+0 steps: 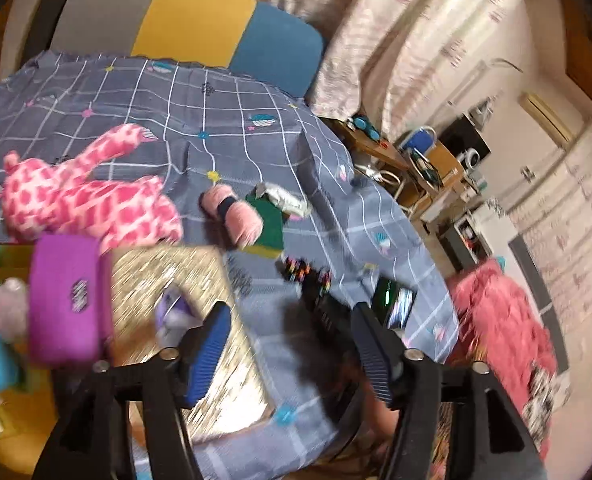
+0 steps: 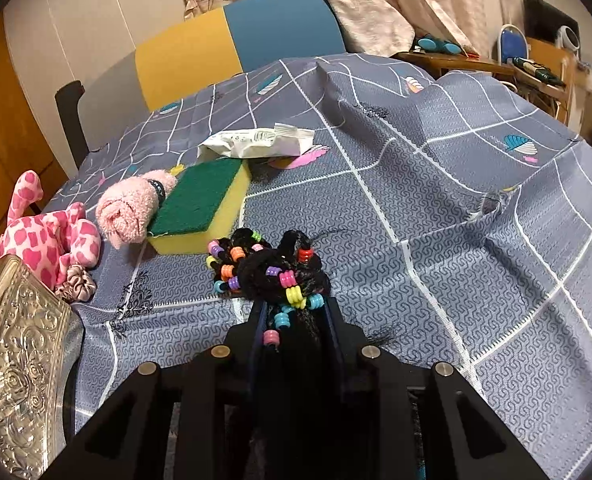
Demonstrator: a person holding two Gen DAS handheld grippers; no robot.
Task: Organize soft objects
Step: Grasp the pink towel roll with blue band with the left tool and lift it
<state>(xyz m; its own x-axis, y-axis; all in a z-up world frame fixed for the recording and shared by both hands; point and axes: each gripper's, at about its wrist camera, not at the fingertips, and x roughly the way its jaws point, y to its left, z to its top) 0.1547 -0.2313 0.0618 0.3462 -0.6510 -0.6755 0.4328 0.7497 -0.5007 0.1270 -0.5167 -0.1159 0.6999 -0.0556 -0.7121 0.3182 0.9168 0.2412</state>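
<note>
The right gripper (image 2: 296, 316) is clamping the beaded black braid (image 2: 272, 272) between its fingers, seemingly for lifting boxward, while the left gripper (image 1: 292, 356) is hanging wide, empty

Grey-blue grid-print cloth (image 2: 436, 208) over the table, rumpled at far right. Behind it a chair back (image 2: 232, 48) in grey, yellow and blue panels, then pale patterned curtains (image 2: 368, 4) and a cream wall (image 2: 76, 20) at far left. Cluttered wooden side table (image 2: 476, 64) at far right, pink fuzzy fabric (image 1: 504, 320) near right, warm indoor light.
</note>
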